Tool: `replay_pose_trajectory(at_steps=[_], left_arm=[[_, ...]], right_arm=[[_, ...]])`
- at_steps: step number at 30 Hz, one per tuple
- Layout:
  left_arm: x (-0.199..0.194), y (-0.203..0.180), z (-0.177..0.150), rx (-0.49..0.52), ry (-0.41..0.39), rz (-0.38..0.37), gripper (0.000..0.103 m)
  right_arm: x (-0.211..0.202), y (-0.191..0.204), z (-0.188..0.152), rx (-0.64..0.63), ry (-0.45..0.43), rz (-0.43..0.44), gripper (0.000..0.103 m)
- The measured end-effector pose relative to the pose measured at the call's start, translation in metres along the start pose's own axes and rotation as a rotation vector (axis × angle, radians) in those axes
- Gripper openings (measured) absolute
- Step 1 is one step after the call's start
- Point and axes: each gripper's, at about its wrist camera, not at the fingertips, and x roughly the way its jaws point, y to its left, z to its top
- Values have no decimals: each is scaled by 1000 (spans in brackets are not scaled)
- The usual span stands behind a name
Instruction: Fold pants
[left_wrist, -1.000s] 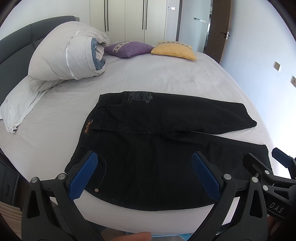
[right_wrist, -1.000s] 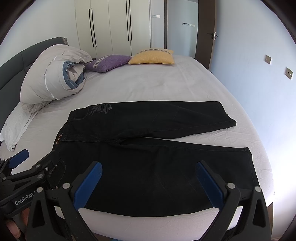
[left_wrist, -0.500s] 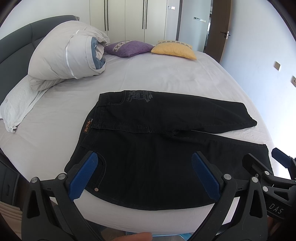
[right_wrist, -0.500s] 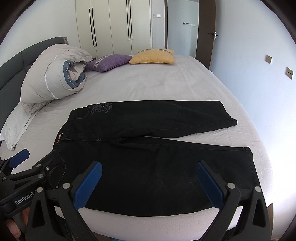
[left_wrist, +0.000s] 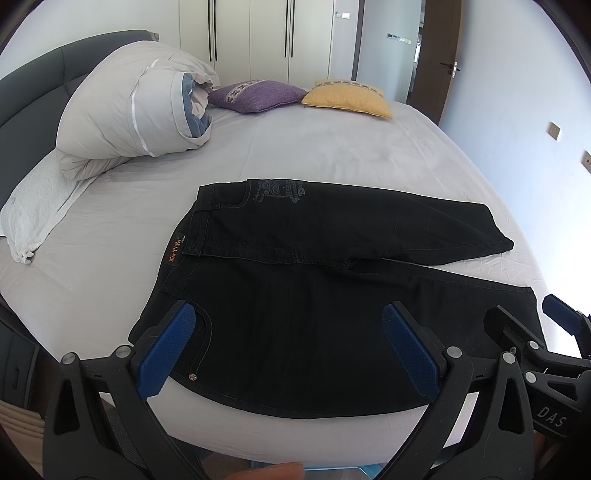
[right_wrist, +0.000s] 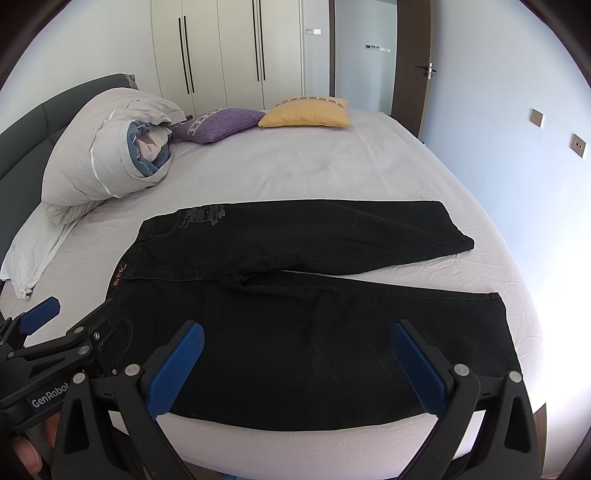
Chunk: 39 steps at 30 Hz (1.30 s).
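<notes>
The black pants (left_wrist: 325, 280) lay spread flat on the bed (left_wrist: 332, 155), in the lower middle of both views, with the waistband toward the left of the frame and the two legs running to the right. The far leg (right_wrist: 332, 232) pointed a little away from the near leg (right_wrist: 369, 332), so a narrow wedge of sheet showed between their hems at the right. No fold seemed made yet; I judge the task was at its beginning.

The left gripper (left_wrist: 288, 347) hung over the near edge of the pants at the hip pocket, its jaws spread wide and holding nothing. The right gripper (right_wrist: 295, 365) hung over the near leg in the same way, jaws apart and empty. Probably they stood side by side along the near edge so that each could take one part of it and carry it over to the far leg.

A rolled duvet (left_wrist: 136, 118), a purple cushion (left_wrist: 258, 94) and a yellow cushion (left_wrist: 347, 98) stayed in the upper part of the frame, well apart from the pants, so the folding area was free.
</notes>
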Motion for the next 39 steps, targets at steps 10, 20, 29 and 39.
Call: replay_pose_trajectory(at_steps=[10, 20, 29, 39], left_arm=[[1, 1, -2, 1, 1, 1, 103], [3, 1, -3, 0, 3, -2, 103], [18, 1, -5, 9, 12, -5, 103], [86, 31, 47, 117, -4, -102, 103]], right_arm=[[0, 0, 0, 0, 0, 1, 103], [-2, 8, -3, -5, -1, 7, 103], [11, 5, 2, -20, 16, 28, 103], [62, -10, 58, -196, 40, 294, 103]])
